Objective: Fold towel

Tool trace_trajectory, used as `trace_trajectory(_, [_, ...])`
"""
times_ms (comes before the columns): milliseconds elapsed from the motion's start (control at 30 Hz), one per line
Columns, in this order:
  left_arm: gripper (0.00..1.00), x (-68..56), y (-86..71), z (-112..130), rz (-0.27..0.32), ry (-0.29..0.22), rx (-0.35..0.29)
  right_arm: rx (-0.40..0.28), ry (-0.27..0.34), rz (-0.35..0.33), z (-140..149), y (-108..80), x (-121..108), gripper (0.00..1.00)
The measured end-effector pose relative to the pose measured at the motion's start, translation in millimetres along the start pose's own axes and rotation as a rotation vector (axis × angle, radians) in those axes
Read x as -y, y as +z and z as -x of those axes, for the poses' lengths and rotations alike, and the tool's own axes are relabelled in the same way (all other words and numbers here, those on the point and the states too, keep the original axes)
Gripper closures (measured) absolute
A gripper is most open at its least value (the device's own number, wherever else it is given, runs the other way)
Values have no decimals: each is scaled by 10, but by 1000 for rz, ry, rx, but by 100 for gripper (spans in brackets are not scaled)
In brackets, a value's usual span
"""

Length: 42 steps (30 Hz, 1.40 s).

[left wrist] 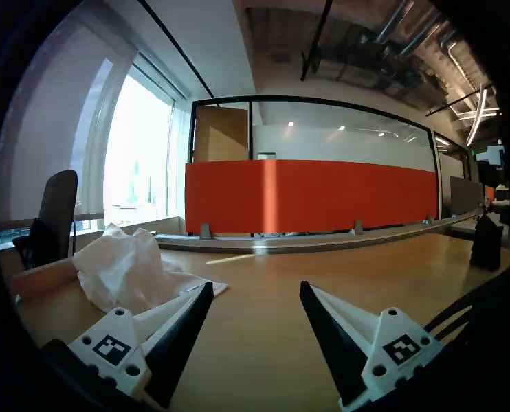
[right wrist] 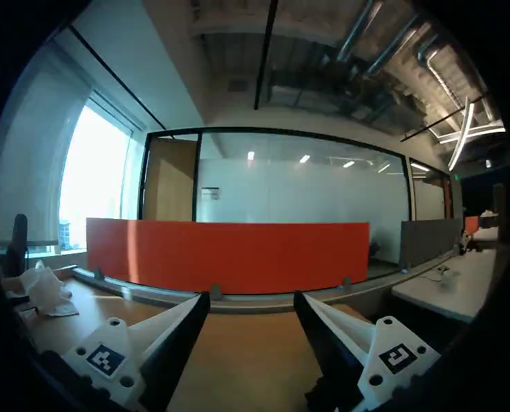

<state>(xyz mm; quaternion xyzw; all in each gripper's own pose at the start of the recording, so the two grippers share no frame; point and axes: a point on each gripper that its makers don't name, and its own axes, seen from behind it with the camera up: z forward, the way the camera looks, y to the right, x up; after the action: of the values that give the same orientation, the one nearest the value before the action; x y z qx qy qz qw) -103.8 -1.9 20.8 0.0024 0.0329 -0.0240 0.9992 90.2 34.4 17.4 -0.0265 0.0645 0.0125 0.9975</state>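
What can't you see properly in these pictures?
- Left gripper view: the towel is crumpled, so its corners are lost in its own folds, and a finger of the left gripper covers its near edge.
- Right gripper view: the towel is tiny and sits at the picture's edge.
- Left gripper view: the dark object on the table is too shadowed to identify.

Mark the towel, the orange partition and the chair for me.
towel [left wrist: 128, 268], left gripper view, middle of the crumpled heap.
orange partition [left wrist: 310, 196], left gripper view, centre of its panel.
chair [left wrist: 58, 200], left gripper view, on its backrest.
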Motion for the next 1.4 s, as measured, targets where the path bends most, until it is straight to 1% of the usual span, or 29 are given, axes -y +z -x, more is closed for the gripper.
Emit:
trace_trajectory(167, [7, 1, 0, -1, 0, -1, 0, 9, 13, -20, 265, 4, 46, 6])
trace_trajectory(467, [7, -2, -3, 0, 0, -1, 0, 25, 18, -49, 802, -38, 166, 6])
trace_trajectory(667, [7, -7, -3, 1, 0, -1, 0, 46, 33, -36, 1109, -92, 163, 6])
trace_trajectory(1067, [7, -10, -6, -3, 0, -1, 0, 69, 57, -38, 1499, -118, 167, 6])
trace_trajectory(1200, [7, -10, -7, -5, 0, -1, 0, 76, 62, -33, 1574, -154, 168, 6])
trace_trajectory(1400, [7, -11, -9, -2, 0, -1, 0, 77, 62, -26, 1614, -173, 169, 6])
